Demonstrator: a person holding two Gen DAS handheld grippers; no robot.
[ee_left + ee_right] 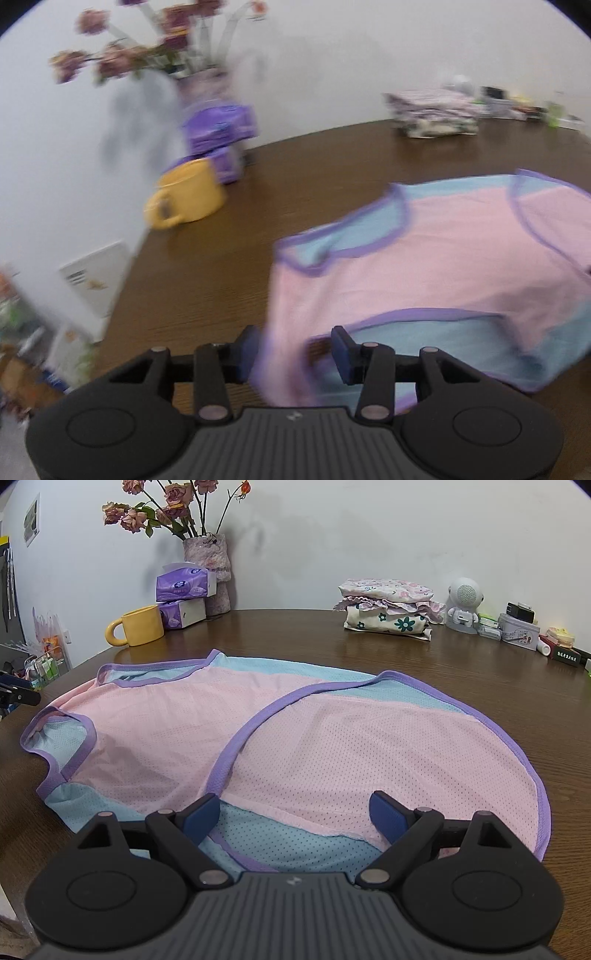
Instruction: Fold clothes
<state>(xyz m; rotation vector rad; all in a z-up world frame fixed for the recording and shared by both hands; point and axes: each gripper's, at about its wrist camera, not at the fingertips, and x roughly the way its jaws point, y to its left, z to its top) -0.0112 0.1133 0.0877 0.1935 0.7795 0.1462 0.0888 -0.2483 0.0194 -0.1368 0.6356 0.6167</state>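
Note:
A pink and light-blue mesh garment [332, 746] with purple trim lies spread on the brown wooden table [480, 672], with one rounded flap folded over its right half. In the blurred left wrist view the garment [443, 258] reaches down to my left gripper [295, 350]. A pink edge of cloth rises between its blue pads [247, 350], which stand apart and do not press it. My right gripper [291, 812] hovers wide open over the near edge of the garment, with the cloth lying flat below its pads [388, 816].
A yellow mug [142, 626], purple tissue packs [183, 585] and a vase of dried roses [210, 561] stand at the back left. A stack of folded clothes [388, 609], a white robot-shaped speaker [463, 602] and small boxes [517, 631] line the back right. The table's left edge [122, 295] drops to the floor.

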